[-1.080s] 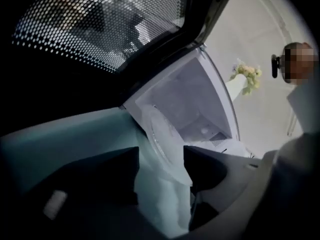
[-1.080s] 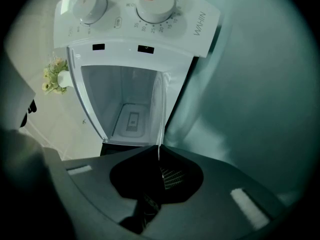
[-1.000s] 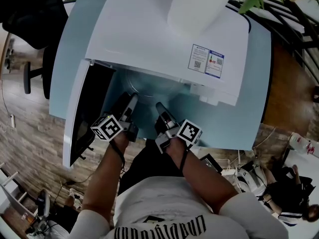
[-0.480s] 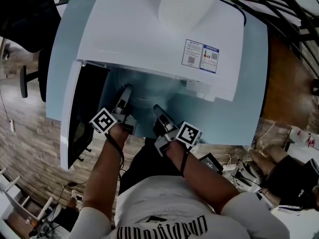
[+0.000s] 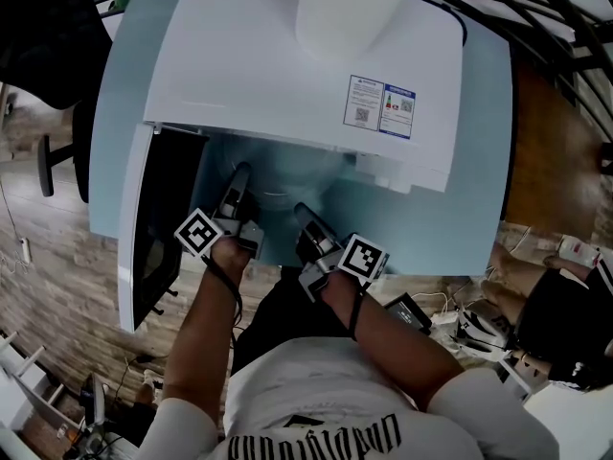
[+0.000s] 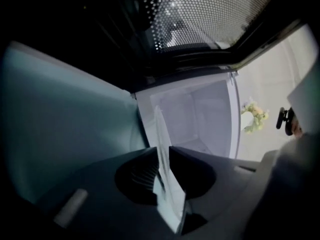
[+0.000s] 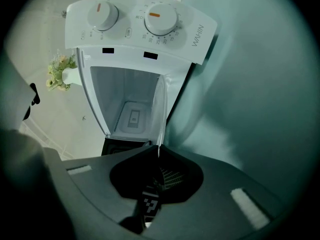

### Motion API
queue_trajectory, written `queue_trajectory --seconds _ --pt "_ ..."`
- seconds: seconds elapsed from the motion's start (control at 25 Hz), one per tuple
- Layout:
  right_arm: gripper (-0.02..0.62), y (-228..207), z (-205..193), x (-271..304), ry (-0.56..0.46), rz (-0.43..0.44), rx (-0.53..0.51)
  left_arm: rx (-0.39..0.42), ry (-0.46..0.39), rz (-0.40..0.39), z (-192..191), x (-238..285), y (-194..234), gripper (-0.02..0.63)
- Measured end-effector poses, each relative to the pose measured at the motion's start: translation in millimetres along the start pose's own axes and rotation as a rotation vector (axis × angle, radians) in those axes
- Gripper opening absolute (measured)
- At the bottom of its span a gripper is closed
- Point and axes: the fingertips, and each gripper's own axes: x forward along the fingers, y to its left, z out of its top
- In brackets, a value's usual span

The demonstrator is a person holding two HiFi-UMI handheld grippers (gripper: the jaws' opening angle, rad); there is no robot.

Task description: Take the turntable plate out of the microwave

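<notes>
The white microwave (image 5: 287,65) stands on a pale blue table (image 5: 450,218) with its dark door (image 5: 158,228) swung open to the left. The clear glass turntable plate (image 5: 287,172) shows at the cavity mouth. My left gripper (image 5: 238,175) has just been closing, and its jaws now pinch the plate's rim. In the left gripper view the plate (image 6: 160,129) runs edge-on between the left gripper (image 6: 161,154) jaws. My right gripper (image 5: 300,212) is shut on the near rim. The right gripper view shows the glass plate (image 7: 160,109) rising from the right gripper (image 7: 158,151).
A white rounded vessel (image 5: 345,8) stands on the microwave top, near two stickers (image 5: 378,108). Two control knobs (image 7: 160,16) show in the right gripper view. A black office chair (image 5: 48,27) is far left. Cables and boxes (image 5: 450,319) lie on the wooden floor at right.
The left gripper reached slightly further toward the cavity, rolled, and its jaws came together on the plate's rim. The right gripper stayed where it was, still shut.
</notes>
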Motion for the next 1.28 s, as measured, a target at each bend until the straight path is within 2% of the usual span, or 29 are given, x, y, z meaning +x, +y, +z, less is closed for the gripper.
queue_trajectory --seconds 0.2,0.48,0.6,1.28 --pt "0.011 2 0 -1 0.001 0.003 -0.013 -0.075 -0.051 -0.087 4 -1 -12 0.087" --pt "0.012 5 -4 -5 0.013 0.011 -0.035 -0.135 -0.086 -0.130 3 -12 -14 0.084" --pt "0.012 11 -8 -8 0.027 0.020 -0.076 -0.154 -0.096 -0.155 2 -19 -19 0.084" --pt "0.012 38 -38 -54 0.035 0.059 -0.139 -0.186 -0.134 -0.219 -16 -70 -54 0.084"
